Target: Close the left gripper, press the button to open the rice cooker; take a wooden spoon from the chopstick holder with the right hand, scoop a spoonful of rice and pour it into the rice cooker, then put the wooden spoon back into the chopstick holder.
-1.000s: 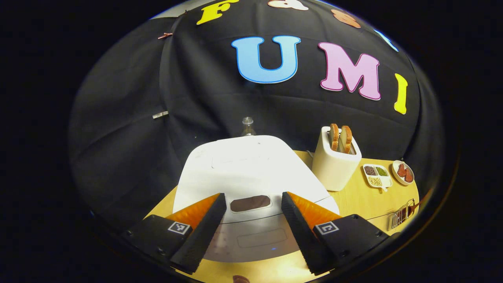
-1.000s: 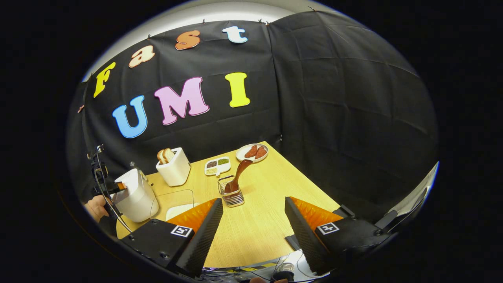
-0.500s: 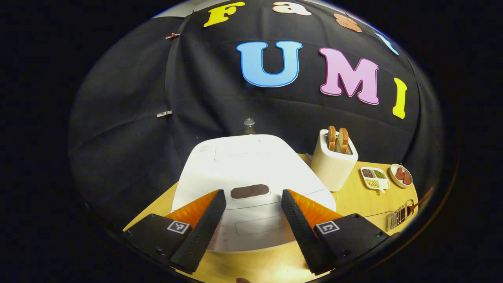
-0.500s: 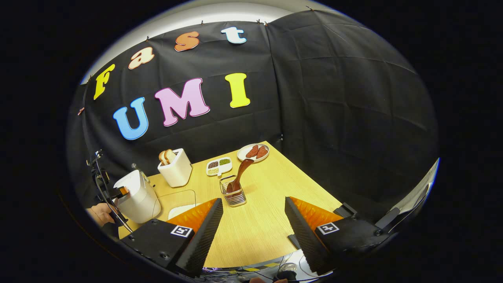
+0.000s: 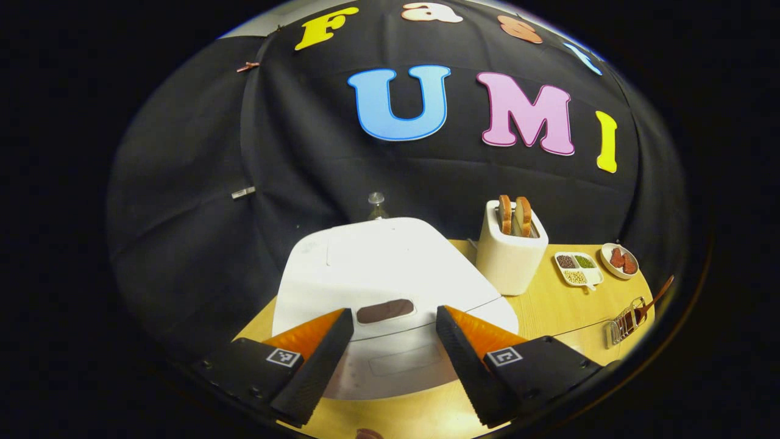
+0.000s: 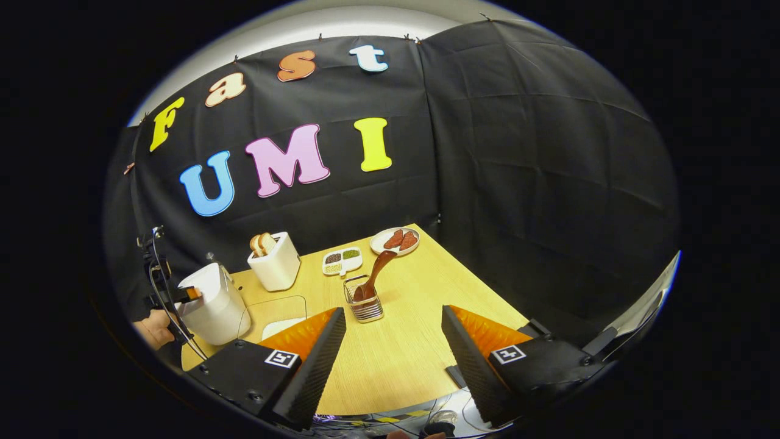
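The white rice cooker (image 5: 384,268) stands with its lid down right before my left gripper (image 5: 393,316). That gripper is open, its fingers apart on either side of the dark button (image 5: 385,310) and above the cooker's front. In the right gripper view the cooker (image 6: 210,302) is at the far left, with a hand (image 6: 152,326) beside it. The wooden spoon (image 6: 378,274) leans in the wire chopstick holder (image 6: 364,306) at mid-table. My right gripper (image 6: 393,312) hangs open over the table's near part, short of the holder. A clear box of rice (image 6: 274,317) lies next to the cooker.
A white toaster (image 6: 275,262) with bread, a divided dish (image 6: 341,261) of beans and a plate (image 6: 395,240) of red slices line the back of the wooden table (image 6: 396,353). A bottle (image 5: 376,206) stands behind the cooker. Black cloth walls close in behind and to the right.
The left gripper has drawn back a little from the cooker and shifted slightly; its fingers stay apart. The right gripper has barely drifted and stays open.
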### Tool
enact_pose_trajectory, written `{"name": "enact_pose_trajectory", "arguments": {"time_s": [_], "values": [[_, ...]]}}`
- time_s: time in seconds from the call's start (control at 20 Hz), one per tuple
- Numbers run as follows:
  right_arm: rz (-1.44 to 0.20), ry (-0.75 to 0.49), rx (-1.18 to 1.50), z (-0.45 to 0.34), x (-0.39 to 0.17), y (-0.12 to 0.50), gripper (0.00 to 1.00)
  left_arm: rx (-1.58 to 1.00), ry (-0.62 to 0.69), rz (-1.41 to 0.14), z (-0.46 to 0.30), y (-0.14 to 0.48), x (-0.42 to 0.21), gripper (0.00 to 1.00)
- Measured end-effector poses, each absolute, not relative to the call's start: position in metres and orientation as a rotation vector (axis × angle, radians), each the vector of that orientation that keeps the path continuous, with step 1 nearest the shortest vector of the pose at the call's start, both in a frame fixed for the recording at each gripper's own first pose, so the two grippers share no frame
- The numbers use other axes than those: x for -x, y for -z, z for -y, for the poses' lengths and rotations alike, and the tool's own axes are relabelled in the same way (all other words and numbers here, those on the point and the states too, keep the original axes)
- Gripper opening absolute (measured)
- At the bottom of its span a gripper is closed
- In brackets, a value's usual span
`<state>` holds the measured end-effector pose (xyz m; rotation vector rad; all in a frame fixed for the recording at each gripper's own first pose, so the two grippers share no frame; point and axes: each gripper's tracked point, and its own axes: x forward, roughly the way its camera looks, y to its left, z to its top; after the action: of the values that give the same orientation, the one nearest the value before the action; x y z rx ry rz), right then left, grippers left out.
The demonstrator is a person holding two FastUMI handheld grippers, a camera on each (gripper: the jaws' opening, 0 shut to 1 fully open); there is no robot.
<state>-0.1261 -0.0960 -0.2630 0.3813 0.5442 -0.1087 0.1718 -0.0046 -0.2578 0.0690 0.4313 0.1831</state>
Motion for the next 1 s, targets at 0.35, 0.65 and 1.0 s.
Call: {"name": "enact_pose_trajectory", "arguments": {"time_s": [0.35, 0.65, 1.0], "values": [[-0.533, 0.063, -0.358, 0.080, 0.113, 0.261, 0.99, 0.014, -0.112, -0.256, 0.010, 0.192, -0.148, 0.95], [-0.446, 0.014, -0.345, 0.065, 0.090, 0.232, 0.98, 0.018, -0.025, -0.141, 0.004, 0.143, -0.091, 0.96], [-0.309, -0.058, -0.382, 0.041, 0.056, 0.160, 0.98, -0.005, 0.026, -0.011, 0.001, 0.073, -0.021, 0.96]]}}
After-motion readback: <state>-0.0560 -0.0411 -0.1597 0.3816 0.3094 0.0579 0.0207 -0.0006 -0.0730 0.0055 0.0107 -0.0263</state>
